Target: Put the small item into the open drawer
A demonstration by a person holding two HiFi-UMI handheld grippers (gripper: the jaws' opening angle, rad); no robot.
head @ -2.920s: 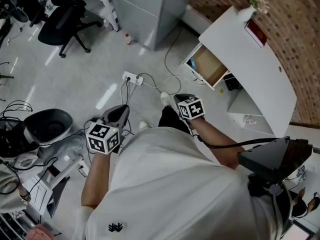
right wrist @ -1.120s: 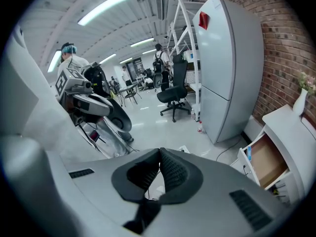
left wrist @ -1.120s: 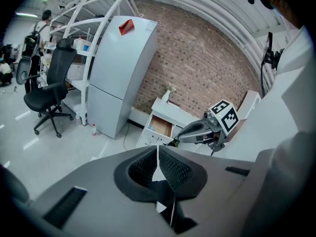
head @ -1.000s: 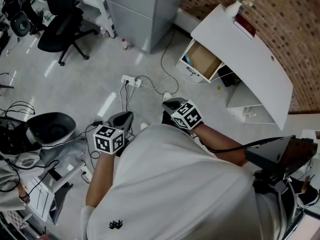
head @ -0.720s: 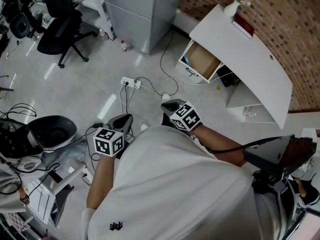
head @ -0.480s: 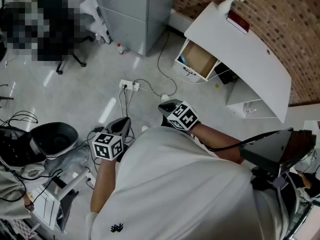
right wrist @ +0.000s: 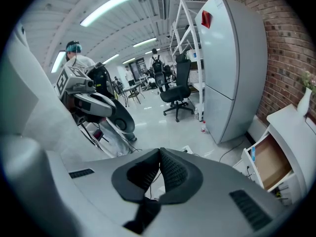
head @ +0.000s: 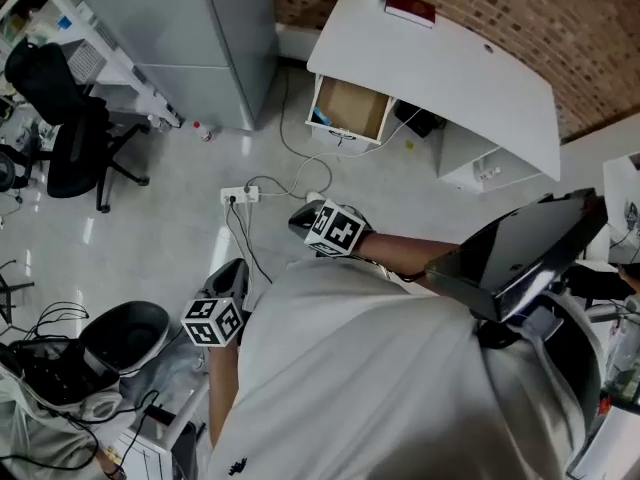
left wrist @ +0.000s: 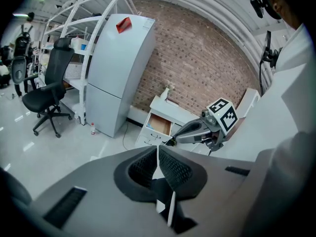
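The open drawer (head: 352, 108) shows its brown inside in the front of a white desk (head: 450, 68) by the brick wall. It also appears in the left gripper view (left wrist: 159, 125) and at the right of the right gripper view (right wrist: 271, 162). My right gripper (head: 300, 218) hangs in front of the person's body over the floor, well short of the drawer. Its pads (right wrist: 168, 169) are shut, and nothing shows between them. My left gripper (head: 232, 273) is lower left, with its pads (left wrist: 170, 169) closed together too. I cannot make out the small item in any view.
A tall grey cabinet (head: 190, 28) stands left of the desk, with a small bottle (head: 203, 131) at its foot. A power strip (head: 238, 195) and cables lie on the floor between me and the drawer. A black office chair (head: 70, 148) and a black bin (head: 125, 336) stand at the left.
The head view has swung, so the desk and drawer now sit further left and higher in the picture. Both grippers stay shut by the body.
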